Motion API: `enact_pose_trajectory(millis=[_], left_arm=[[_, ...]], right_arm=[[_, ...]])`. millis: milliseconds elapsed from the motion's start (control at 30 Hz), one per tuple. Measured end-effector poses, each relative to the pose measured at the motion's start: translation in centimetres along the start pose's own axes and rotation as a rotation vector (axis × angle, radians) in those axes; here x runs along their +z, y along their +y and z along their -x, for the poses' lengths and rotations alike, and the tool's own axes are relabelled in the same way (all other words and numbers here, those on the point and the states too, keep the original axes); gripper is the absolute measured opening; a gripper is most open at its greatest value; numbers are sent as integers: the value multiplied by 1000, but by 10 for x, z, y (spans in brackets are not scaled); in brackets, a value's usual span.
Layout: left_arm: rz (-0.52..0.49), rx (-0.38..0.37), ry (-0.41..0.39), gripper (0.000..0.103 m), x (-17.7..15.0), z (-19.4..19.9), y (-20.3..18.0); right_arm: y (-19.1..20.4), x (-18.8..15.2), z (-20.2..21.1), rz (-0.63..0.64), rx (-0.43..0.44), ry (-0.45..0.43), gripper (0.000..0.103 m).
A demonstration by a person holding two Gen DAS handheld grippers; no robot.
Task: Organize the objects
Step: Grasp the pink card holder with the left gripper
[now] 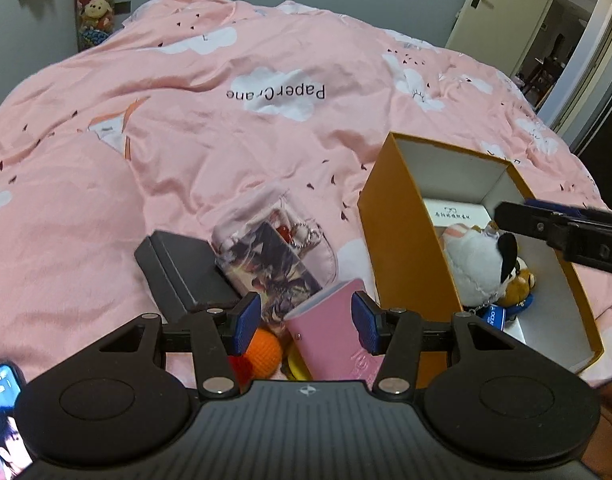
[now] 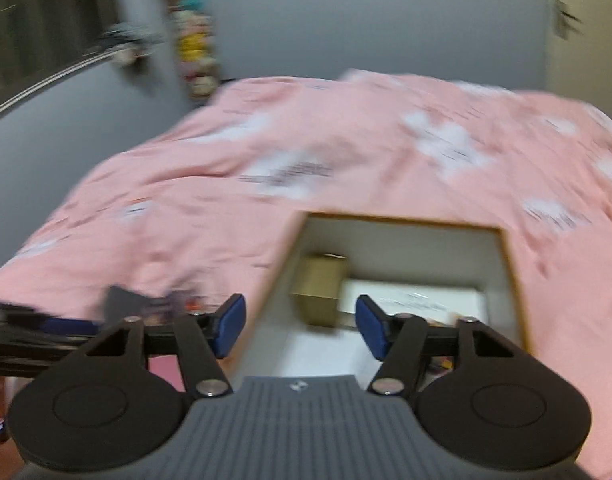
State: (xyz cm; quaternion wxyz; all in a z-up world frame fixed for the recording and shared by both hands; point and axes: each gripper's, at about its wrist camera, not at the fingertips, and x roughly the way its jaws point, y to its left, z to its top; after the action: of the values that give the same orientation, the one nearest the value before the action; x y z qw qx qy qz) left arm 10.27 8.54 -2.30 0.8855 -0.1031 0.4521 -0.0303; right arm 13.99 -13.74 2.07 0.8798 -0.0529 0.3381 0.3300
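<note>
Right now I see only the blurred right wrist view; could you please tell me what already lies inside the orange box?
Observer: A white plush toy and a brown plush toy lie in the orange box.
Operator: Thank you. What remains outside it?
Observer: A black case, a sleeved picture card and an orange ball lie on the bedspread.
Operator: Is the left gripper holding anything?
Observer: The left gripper is open around a pink wallet; it looks unclamped.

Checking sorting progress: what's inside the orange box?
In the orange box: a white plush toy, brown plush, small tan box and white card; anything beneath is hidden.
</note>
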Motion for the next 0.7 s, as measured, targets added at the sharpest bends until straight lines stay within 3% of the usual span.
enact_pose_trajectory(millis=[67,133,300,433,700], left_arm=[[34,-39,10,60,-3,-4,3],[63,-75,25,60,-8,-9,5],[111,-48,46,60,-21,-27,6],[150,-59,67,61,-29,-41,9],[172,-65,72,64,-32,-63,12]], right_arm=[[20,1,-4,63,48,13,55],[36,-2,-12,123,56,35,41],[63,-12,-31,226,83,92,22],[73,-18,-43,281,57,116,20],[69,-22,-56,260,46,142,21]])
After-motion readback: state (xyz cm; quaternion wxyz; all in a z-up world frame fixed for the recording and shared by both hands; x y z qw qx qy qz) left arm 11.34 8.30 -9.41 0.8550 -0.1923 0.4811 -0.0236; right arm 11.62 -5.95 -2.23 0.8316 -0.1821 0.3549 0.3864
